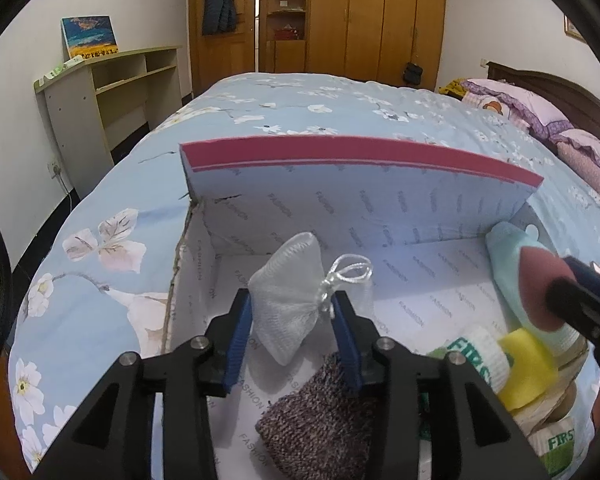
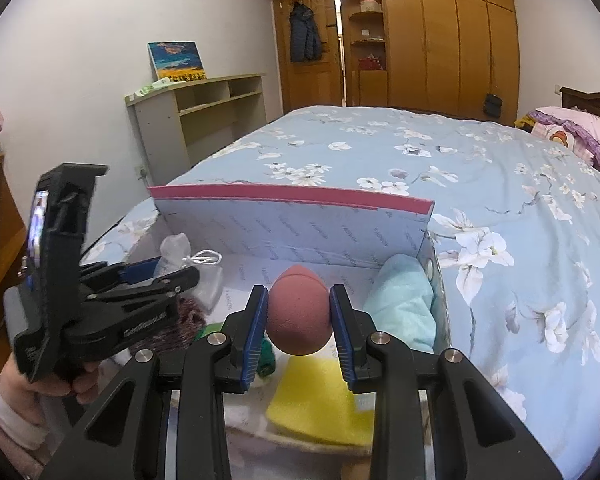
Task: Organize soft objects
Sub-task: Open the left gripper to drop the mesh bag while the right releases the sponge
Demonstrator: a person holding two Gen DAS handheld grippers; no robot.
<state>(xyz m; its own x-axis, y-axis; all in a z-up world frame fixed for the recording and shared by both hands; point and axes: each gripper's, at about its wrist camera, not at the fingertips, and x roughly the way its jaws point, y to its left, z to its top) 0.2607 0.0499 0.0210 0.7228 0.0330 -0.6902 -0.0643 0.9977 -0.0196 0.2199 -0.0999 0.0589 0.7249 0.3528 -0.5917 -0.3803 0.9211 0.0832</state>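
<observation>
Left tongs, narrowly parted, loosely bracket a white mesh pouch; right tongs pinch a pink sponge. Above the box, the pouch could slip free.

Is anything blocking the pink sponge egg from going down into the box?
Nothing visible walls it off. The right tool holds the pink sponge egg above the open box. Below it lies the yellow sponge, with the teal cloth to the right, so it would land on those.
</observation>
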